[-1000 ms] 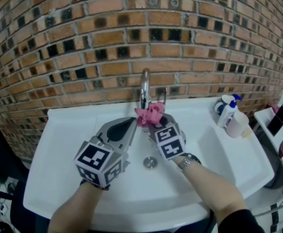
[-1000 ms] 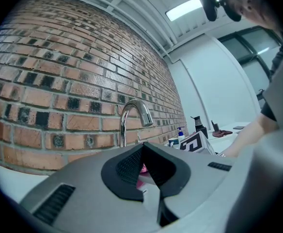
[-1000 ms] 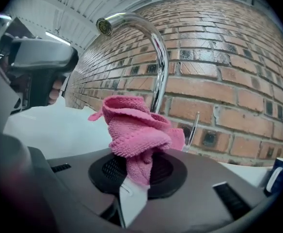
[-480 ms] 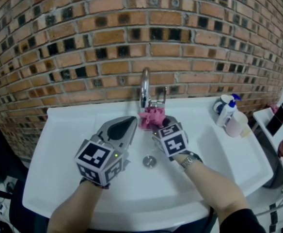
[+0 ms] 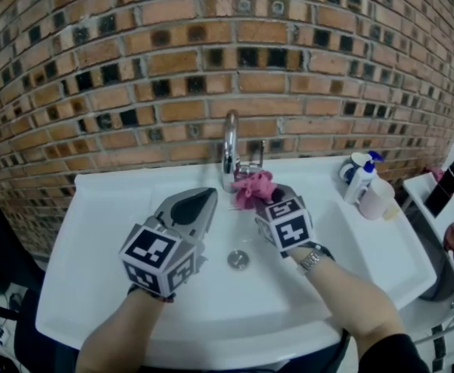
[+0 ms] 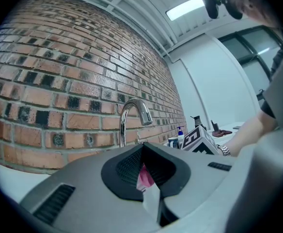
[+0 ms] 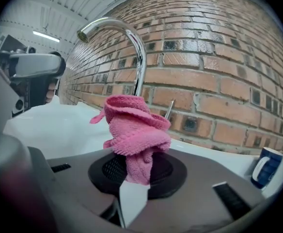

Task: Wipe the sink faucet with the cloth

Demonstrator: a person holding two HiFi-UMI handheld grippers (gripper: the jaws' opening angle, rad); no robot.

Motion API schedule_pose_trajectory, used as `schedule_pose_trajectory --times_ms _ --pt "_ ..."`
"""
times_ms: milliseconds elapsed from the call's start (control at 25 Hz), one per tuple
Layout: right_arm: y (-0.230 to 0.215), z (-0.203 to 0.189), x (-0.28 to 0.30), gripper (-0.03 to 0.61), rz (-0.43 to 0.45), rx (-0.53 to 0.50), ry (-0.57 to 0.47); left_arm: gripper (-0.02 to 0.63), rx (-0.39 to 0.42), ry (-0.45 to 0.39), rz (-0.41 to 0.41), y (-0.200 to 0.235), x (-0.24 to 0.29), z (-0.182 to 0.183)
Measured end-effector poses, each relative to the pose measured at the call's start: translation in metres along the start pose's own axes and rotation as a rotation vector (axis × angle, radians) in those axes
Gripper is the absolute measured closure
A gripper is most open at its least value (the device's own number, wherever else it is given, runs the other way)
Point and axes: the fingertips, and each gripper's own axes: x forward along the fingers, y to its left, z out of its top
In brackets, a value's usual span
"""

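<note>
A brick wall (image 5: pixel 134 76) is running behind a white sink (image 5: pixel 110 239), and the chrome faucet (image 5: pixel 229 142) is rising from the sink's back edge. The person is standing over the basin with a gripper in each hand.

The right gripper (image 5: pixel 262 199) is clamping its jaws on the pink cloth (image 5: pixel 254 186), which is bunching into a wad above the tips. The wad is sitting just to the right of the faucet's foot; I cannot tell whether it is touching the metal. The left gripper (image 5: pixel 205 200) is resting over the basin with its jaws together and nothing in them. A sliver of pink is showing past their tips, which I take for the cloth beyond.

To my eye the wiping is under way at the base. To do it well, the person should be pressing the fluffy top of the wad, not the hard jaw tips, against the stem. It should be sweeping round the stem, then up over the arch to the spout. The thin rod (image 7: pixel 169 108) behind the faucet could be snagging the cloth, so the grip wants staying firm. The soap bottle (image 5: pixel 364 179) is standing well apart.
</note>
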Motion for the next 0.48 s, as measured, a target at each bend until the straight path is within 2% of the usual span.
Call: schedule_pose_trajectory --times_ms 320,480 --pt "-0.029 0.005 -0.012 0.499 -0.081 0.041 -0.05 0.609 0.002 0.007 -0.005 0.0 0.001 -0.002" --pt "-0.048 0.002 -0.008 0.499 -0.119 0.108 -0.051 0.609 0.001 0.012 0.005 0.002 0.001 -0.003"
